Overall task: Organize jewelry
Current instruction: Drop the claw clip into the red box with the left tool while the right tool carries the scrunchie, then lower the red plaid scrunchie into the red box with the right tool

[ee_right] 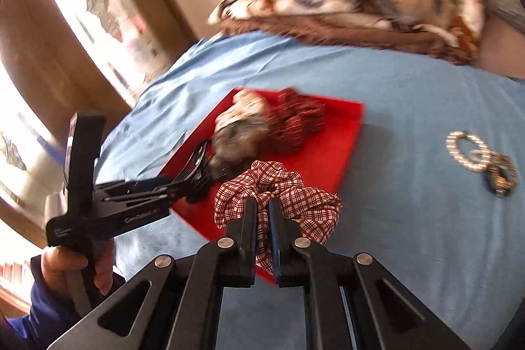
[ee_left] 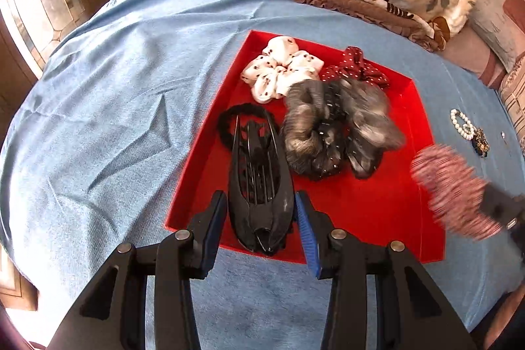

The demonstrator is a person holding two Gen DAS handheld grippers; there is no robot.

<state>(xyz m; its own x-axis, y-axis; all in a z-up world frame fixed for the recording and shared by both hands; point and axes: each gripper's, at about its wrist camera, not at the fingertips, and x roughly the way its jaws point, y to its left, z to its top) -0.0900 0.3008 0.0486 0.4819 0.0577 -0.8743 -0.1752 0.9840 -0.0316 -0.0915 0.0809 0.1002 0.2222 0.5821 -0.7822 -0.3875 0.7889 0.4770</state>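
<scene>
1. The landmark was the shallow red cardboard tray (ee_left: pixel 377 202) lying on the blue bedsheet (ee_left: pixel 115 104). The left gripper (ee_left: pixel 261 212) hung over the tray's near edge, its fingers spread on either side of a long black plastic banana hair clip (ee_left: pixel 259 182). The right-hand pad looked to touch the clip and the left stood just apart, so it seemed flanked rather than squeezed.

2. The right gripper (ee_right: pixel 262 215) had its fingers pressed together on a red-and-white checked fabric scrunchie (ee_right: pixel 279 195), held above the tray's near right corner.

3. By my judgement the scrunchie was light and limp. It would sag and could be pinched anywhere through a fold. The clip was stiff, glossy and likely slippery, with thin teeth that might snap, so its solid outer rails near the hinged end seemed the safest hold.

4. Inside the tray lay a white spotted scrunchie (ee_left: pixel 282 68), a dark red dotted one (ee_left: pixel 356 68), a grey furry one (ee_left: pixel 341 130) and a black elastic band (ee_left: pixel 229 123).

5. Well to the right of the tray, a white pearl bracelet (ee_left: pixel 462 123) and a small dark ornament (ee_left: pixel 480 145) rested on the sheet.

6. The ornament was too small and blurred to identify. The checked scrunchie was smeared by motion in the left view. The clip's underside and its contact with the tray floor were hidden.
</scene>
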